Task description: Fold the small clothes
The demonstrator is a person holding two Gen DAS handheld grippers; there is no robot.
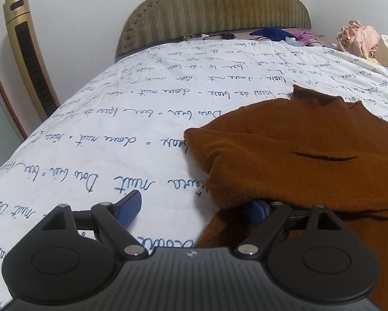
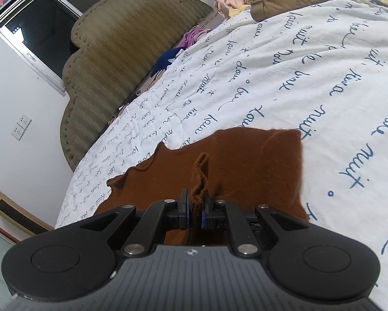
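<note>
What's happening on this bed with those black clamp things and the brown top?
A person is folding a brown garment on the white quilt with two handheld grippers. The right gripper is pinched shut on a bunched fold of the fabric. The left gripper is open at the garment's edge, one finger tucked under the cloth. More clothes are piled near the headboard.

The white bedsheet ahead of both grippers carries repeated dark-blue cursive script; "nuit" reads clearly, "doux" and "bien" less certainly.
</note>
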